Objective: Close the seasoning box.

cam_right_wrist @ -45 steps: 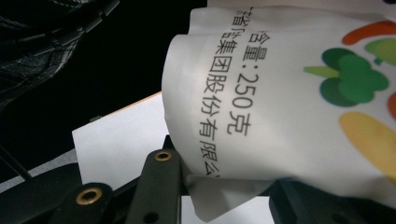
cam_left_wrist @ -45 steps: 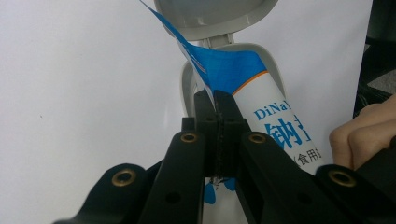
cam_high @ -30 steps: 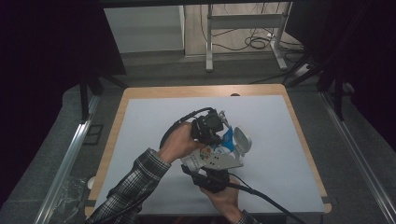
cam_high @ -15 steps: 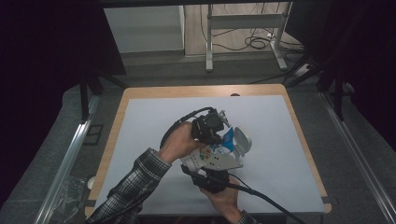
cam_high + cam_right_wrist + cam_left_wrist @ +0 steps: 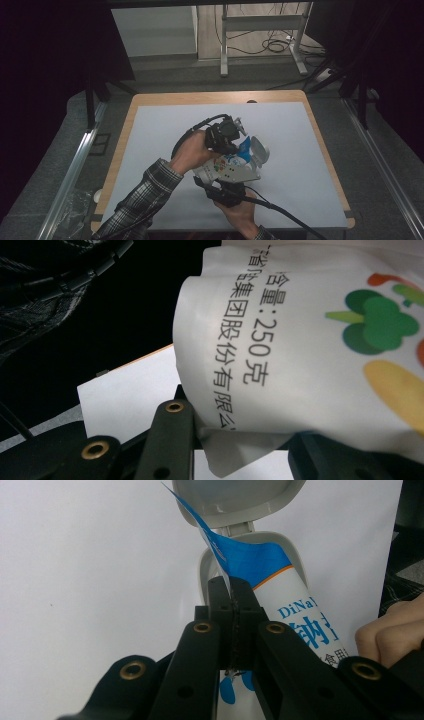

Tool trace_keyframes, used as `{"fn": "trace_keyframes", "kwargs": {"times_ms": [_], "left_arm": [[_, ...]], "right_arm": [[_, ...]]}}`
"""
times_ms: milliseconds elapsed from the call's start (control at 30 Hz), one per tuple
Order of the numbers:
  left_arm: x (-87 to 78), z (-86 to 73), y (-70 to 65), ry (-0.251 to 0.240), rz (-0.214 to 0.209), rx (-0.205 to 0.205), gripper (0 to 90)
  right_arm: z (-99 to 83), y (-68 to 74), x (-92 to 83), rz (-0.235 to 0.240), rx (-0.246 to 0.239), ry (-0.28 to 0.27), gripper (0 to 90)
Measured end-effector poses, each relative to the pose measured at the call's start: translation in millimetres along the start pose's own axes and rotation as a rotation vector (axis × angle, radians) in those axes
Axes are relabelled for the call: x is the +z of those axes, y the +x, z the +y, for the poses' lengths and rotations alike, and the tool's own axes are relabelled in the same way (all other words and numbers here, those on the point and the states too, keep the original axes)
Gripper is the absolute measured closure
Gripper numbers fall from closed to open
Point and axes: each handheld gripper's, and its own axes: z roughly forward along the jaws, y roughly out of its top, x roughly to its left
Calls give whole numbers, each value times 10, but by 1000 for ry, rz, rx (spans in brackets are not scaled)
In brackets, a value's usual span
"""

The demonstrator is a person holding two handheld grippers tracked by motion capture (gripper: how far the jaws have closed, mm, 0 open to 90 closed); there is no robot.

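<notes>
A white pouch (image 5: 225,169) with a blue top, printed characters and vegetable pictures is held above the white table sheet (image 5: 165,130). My left gripper (image 5: 231,134) is shut on the thin blue top edge (image 5: 220,560) of the pouch (image 5: 295,615), jaws pressed together (image 5: 233,597). That blue end lies within the rim of a grey container (image 5: 205,567) whose hinged lid (image 5: 235,500) stands open; the lid (image 5: 259,150) is to the right of the gripper. My right gripper (image 5: 224,192) is shut on the crumpled bottom of the pouch (image 5: 310,340), which sits between its jaws (image 5: 245,435).
The wooden table border (image 5: 215,96) frames the sheet. A metal stand (image 5: 260,30) and cables (image 5: 275,45) lie on the floor beyond the far edge. A crumpled clear bag (image 5: 75,205) sits off the table's left side. A plaid sleeve (image 5: 145,200) comes in at the bottom.
</notes>
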Motion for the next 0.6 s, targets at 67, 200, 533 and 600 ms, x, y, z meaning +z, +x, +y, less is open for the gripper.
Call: {"fn": "trace_keyframes", "kwargs": {"times_ms": [67, 200, 533, 600], "left_arm": [[-1, 4, -1, 1, 0, 1, 900], [1, 8, -4, 3, -4, 0, 900], [-1, 18, -6, 0, -5, -1, 900], [-6, 22, -6, -1, -4, 2, 900]], "right_arm": [[0, 1, -2, -1, 0, 0, 712], [0, 4, -4, -1, -2, -2, 712], [5, 3, -8, -3, -5, -4, 712], [8, 5, -13, -2, -4, -5, 712]]}}
